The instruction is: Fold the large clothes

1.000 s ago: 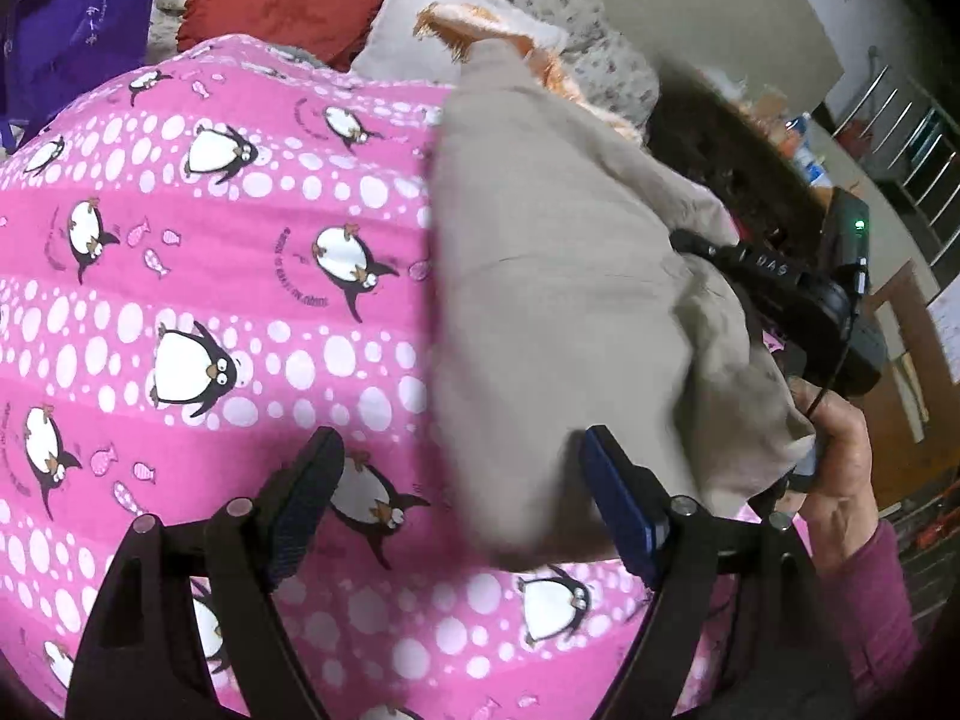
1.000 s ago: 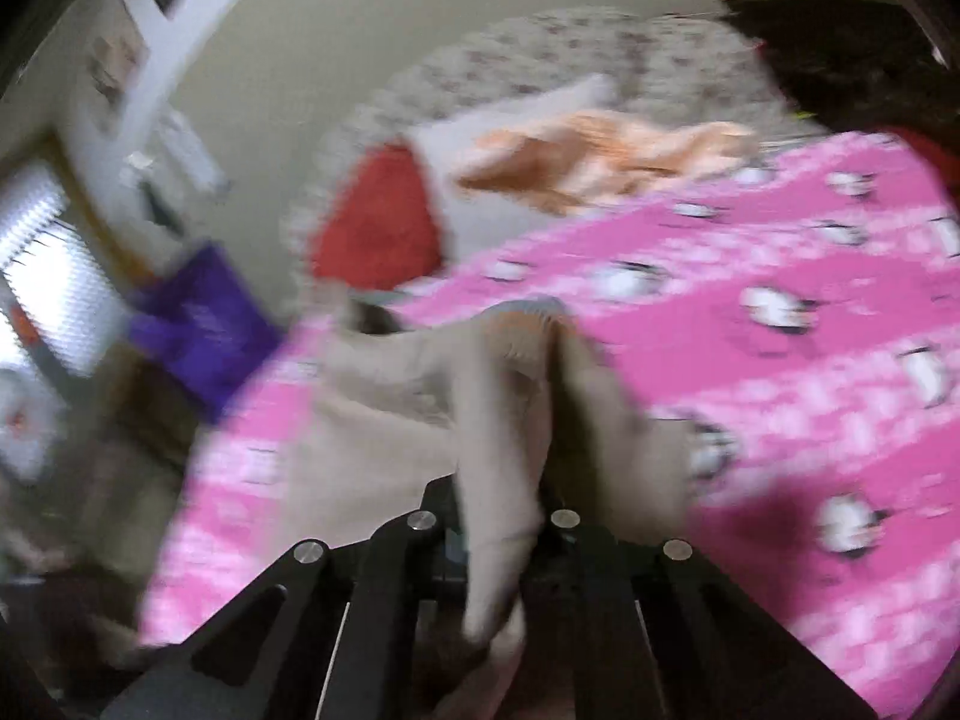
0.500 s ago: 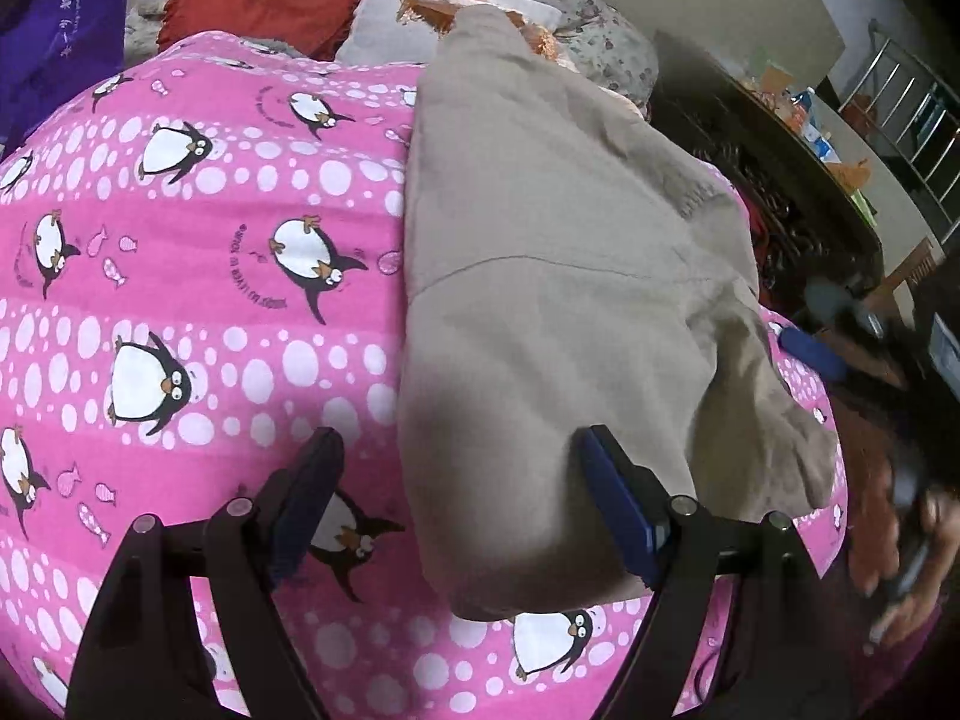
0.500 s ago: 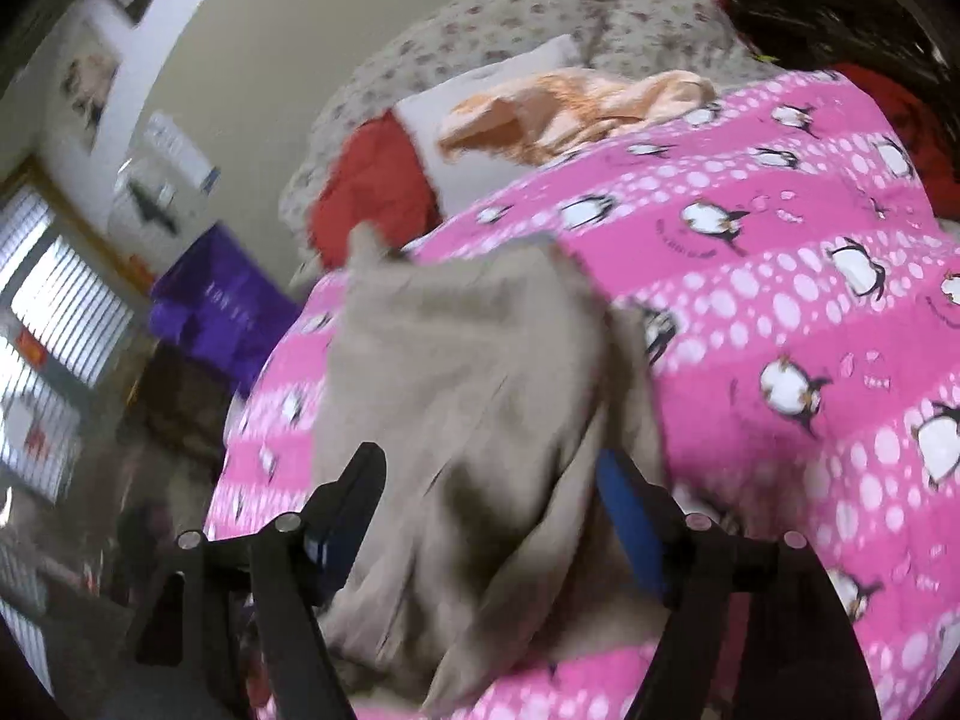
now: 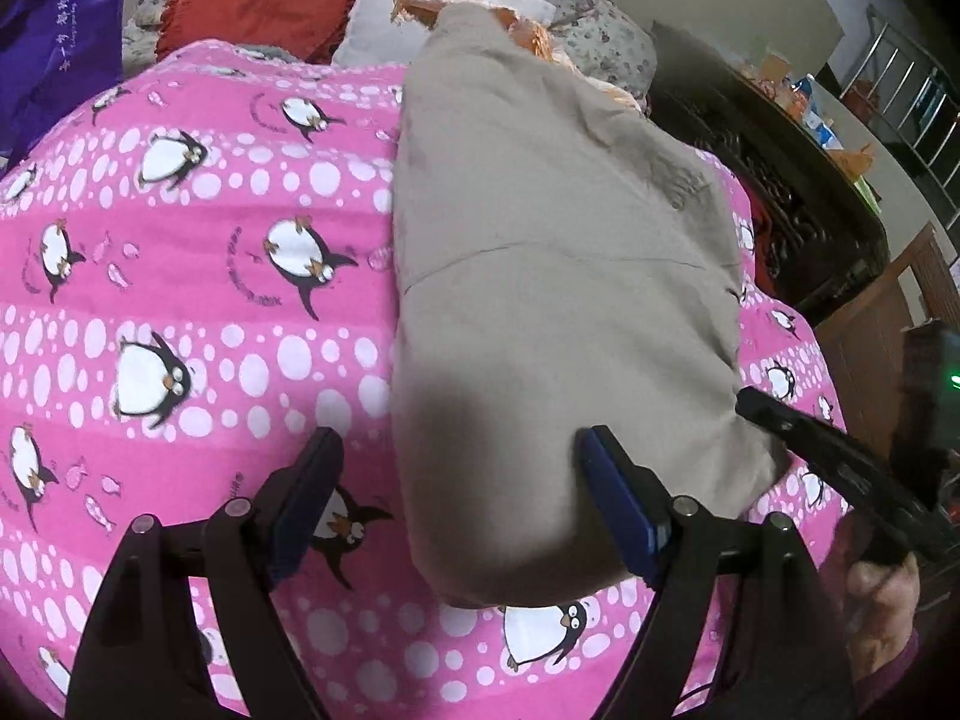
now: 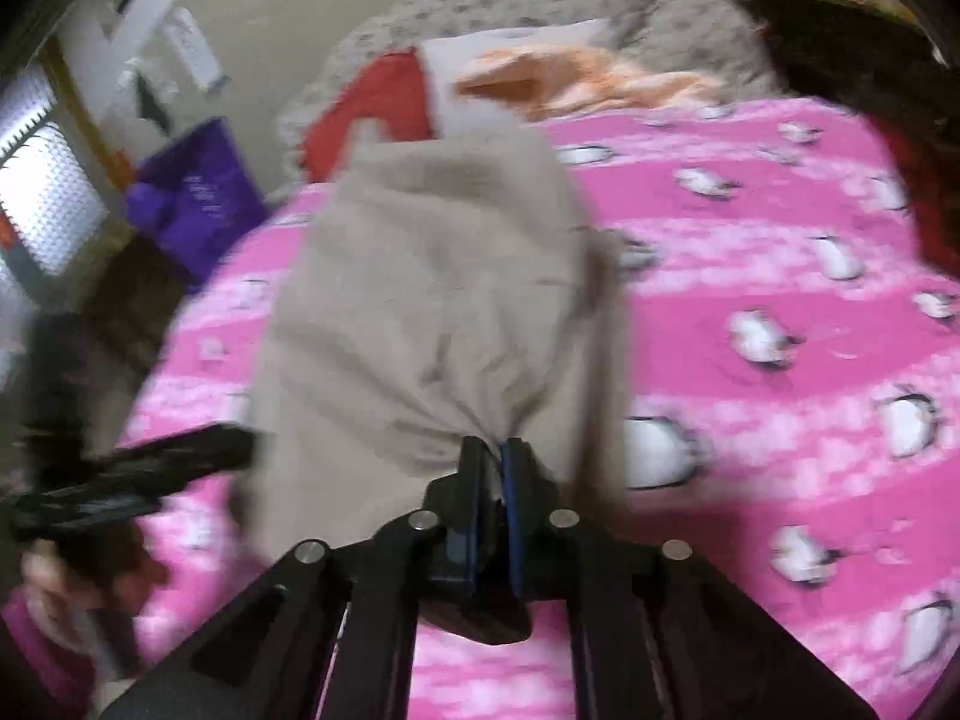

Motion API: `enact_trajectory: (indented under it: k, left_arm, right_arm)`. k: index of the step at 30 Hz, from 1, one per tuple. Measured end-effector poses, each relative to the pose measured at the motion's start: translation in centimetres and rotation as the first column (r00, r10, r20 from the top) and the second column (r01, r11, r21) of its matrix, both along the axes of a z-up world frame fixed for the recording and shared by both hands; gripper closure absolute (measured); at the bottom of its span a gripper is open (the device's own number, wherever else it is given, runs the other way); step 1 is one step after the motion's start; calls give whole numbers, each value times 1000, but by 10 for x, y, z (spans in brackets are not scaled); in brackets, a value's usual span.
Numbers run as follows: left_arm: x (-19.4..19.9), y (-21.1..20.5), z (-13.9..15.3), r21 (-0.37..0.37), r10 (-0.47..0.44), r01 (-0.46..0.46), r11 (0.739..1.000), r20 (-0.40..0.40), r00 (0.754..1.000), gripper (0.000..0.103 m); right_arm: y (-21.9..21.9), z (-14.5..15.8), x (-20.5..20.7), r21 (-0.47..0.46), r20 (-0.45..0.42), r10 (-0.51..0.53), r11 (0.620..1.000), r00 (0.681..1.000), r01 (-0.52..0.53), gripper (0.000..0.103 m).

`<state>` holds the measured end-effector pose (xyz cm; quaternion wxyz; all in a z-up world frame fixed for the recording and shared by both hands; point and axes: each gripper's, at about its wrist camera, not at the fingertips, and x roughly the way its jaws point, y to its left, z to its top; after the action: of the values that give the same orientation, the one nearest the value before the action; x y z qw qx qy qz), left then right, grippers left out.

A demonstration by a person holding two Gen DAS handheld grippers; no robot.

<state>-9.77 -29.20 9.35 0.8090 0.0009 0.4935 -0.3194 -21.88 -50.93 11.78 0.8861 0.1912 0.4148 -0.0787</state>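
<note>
Right tongs pinch the near edge of beige trousers on a pink quilt; left tongs hover open, empty.

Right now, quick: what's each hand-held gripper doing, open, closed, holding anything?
Left hand-held gripper: open, holding nothing; the beige garment lies partly between its fingers.
Right hand-held gripper: closed on the beige garment's near edge.

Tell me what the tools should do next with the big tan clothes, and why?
Probably bring the left tool forward and close it on the near edge of the tan garment. The right tool is already shut on one bunched part, while the left one is open and holds nothing, so the cloth can't be lifted evenly on the pink penguin blanket.
</note>
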Motion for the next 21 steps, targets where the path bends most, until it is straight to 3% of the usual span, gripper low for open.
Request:
enact_trajectory:
  k: [2, 4, 6, 7, 9, 10, 11, 12, 15, 16, 17, 18, 21]
  left_arm:
    - [0, -5, -7, 16, -8, 8, 1000, -15, 1000, 20]
    - [-1, -7, -10, 21, -11, 11, 1000, -18, 1000, 20]
    - [-1, -7, -12, 20, -18, 18, 1000, -15, 1000, 20]
    - [-1, -8, -13, 22, -22, 23, 999, -15, 1000, 20]
    - [-1, -10, -15, 23, -22, 23, 999, -22, 1000, 20]
    - [0, -11, -16, 20, -21, 21, 1000, -27, 999, 20]
    - [1, -12, -17, 18, -18, 19, 1000, -30, 999, 20]
    - [1, -13, -17, 15, -15, 15, 1000, -33, 999, 20]
    - [-1, -16, -20, 17, -16, 17, 1000, -37, 999, 20]
    - [-2, -18, -20, 24, -20, 21, 1000, -33, 999, 20]
    - [-3, -20, -19, 34, -23, 23, 999, -27, 999, 20]
    - [-3, -22, -17, 44, -25, 26, 999, -21, 999, 20]
    - [-3, -28, -10, 40, -45, 45, 998, -1, 999, 19]
  right_arm:
    - [-17, -22, -1, 61, -53, -39, 997, 998, 42, 103]
    - [-22, -38, -3, 16, -114, -71, 997, 991, 73, 103]
    - [-32, -40, -15, 148, -77, -65, 986, 995, 76, 102]
    - [-38, -32, -22, 213, -25, -87, 973, 996, 91, 95]
    - [-42, -14, -23, 210, 30, -117, 972, 993, 109, 71]
    - [-43, -1, -19, 207, 80, -114, 974, 990, 96, 47]
    - [-43, 6, -15, 205, 115, -113, 975, 987, 88, 34]
    - [-43, 15, -7, 195, 148, -118, 977, 982, 88, 33]
    - [-48, 18, 33, 184, 138, -116, 979, 984, 90, 34]
    - [-51, 13, 52, 206, 120, -98, 976, 988, 71, 40]
    - [-49, 10, 64, 222, 107, -83, 973, 991, 58, 71]
    - [-50, 7, 76, 224, 92, -69, 974, 993, 47, 96]
    - [-47, 20, 92, 82, 94, -44, 996, 995, 36, 100]
